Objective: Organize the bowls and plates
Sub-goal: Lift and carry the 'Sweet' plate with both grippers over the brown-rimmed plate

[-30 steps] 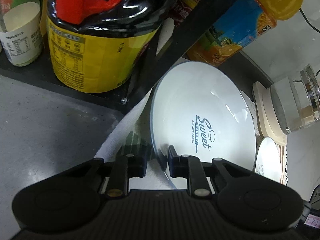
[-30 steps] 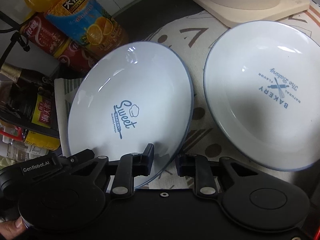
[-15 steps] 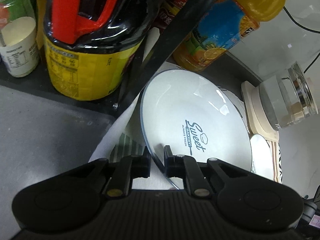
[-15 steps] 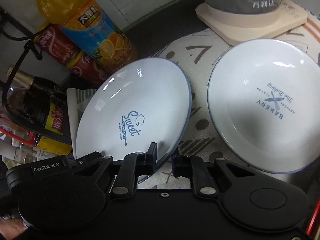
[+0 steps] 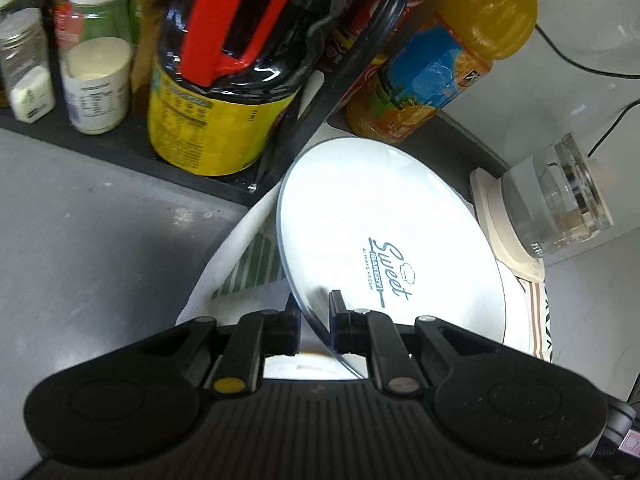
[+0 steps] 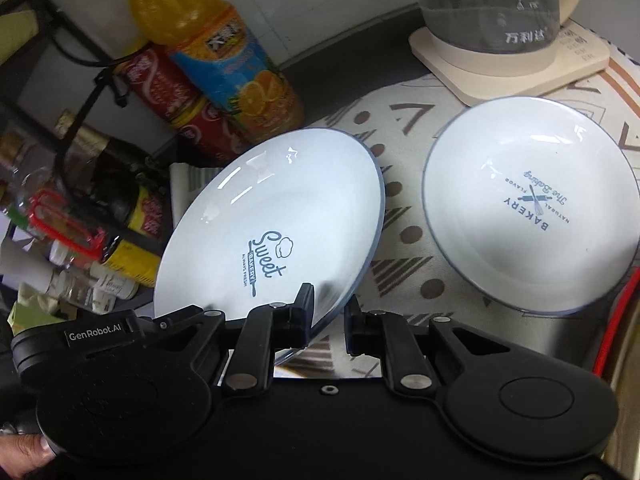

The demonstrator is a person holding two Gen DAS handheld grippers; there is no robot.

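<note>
Gripping from both sides now, we have the Sweet plate (image 6: pixel 276 224) pinched at its near rim and tipped up on a slant off the patterned cloth (image 6: pixel 404 128), its face turned towards the right wrist camera. Our left gripper (image 5: pixel 314 322) has its jaws drawn almost together, the thin blue-edged rim running straight down the narrow slot between them; in that view the plate leans away to the right, with the yellow-labelled jug (image 5: pixel 216 120) and the dark shelf frame (image 5: pixel 336 80) just beyond its far edge. Our right gripper (image 6: pixel 328 320) has just been closing and is nearly shut too: the left finger lies on the plate's lip, though whether the right finger presses the underside we cannot tell. The relation that matters: the Bakery plate (image 6: pixel 532 208) lies flat on the cloth to the right of the held one, apart from it, just in front of the kettle base (image 6: pixel 512 64). So the stack spot sits on the right hand's side, and we judge the carry goes rightward, then level out, keeping the raised far edge clear of the orange juice bottle (image 6: pixel 224 56)
</note>
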